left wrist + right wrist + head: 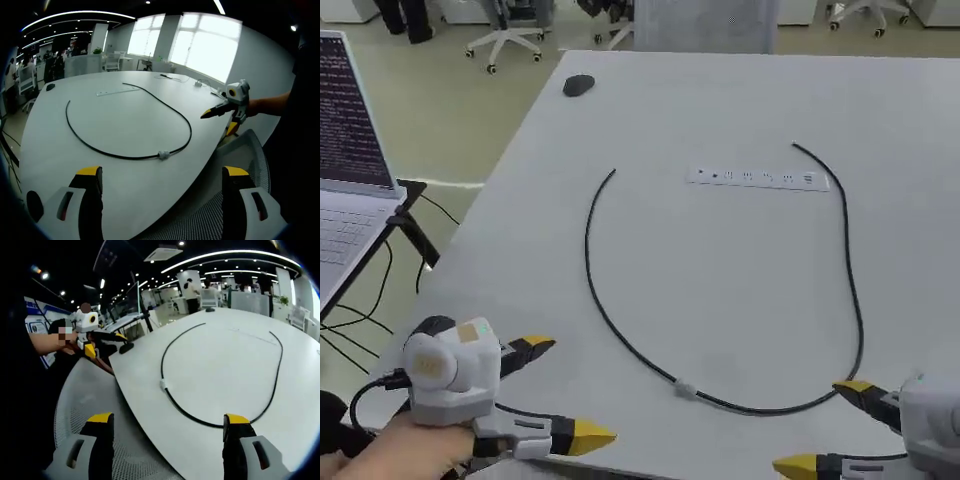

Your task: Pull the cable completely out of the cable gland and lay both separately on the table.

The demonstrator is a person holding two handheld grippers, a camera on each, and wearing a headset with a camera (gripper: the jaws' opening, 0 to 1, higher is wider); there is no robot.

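A long black cable (pixel 620 330) lies in a U shape on the white table (pixel 720 250). A small grey cable gland (pixel 686 390) sits threaded on it near the bottom of the U. The cable (pixel 125 155) and gland (pixel 163 155) lie ahead in the left gripper view, and the cable (pixel 170 355) and gland (pixel 163 386) also appear in the right gripper view. My left gripper (pixel 570 392) is open at the table's near left edge. My right gripper (pixel 825 425) is open at the near right edge. Both hold nothing.
A white power strip (pixel 757 179) lies inside the U near the far side. A black mouse (pixel 578 86) rests at the far left corner. A laptop (pixel 345 170) on a stand is left of the table. Office chairs stand beyond.
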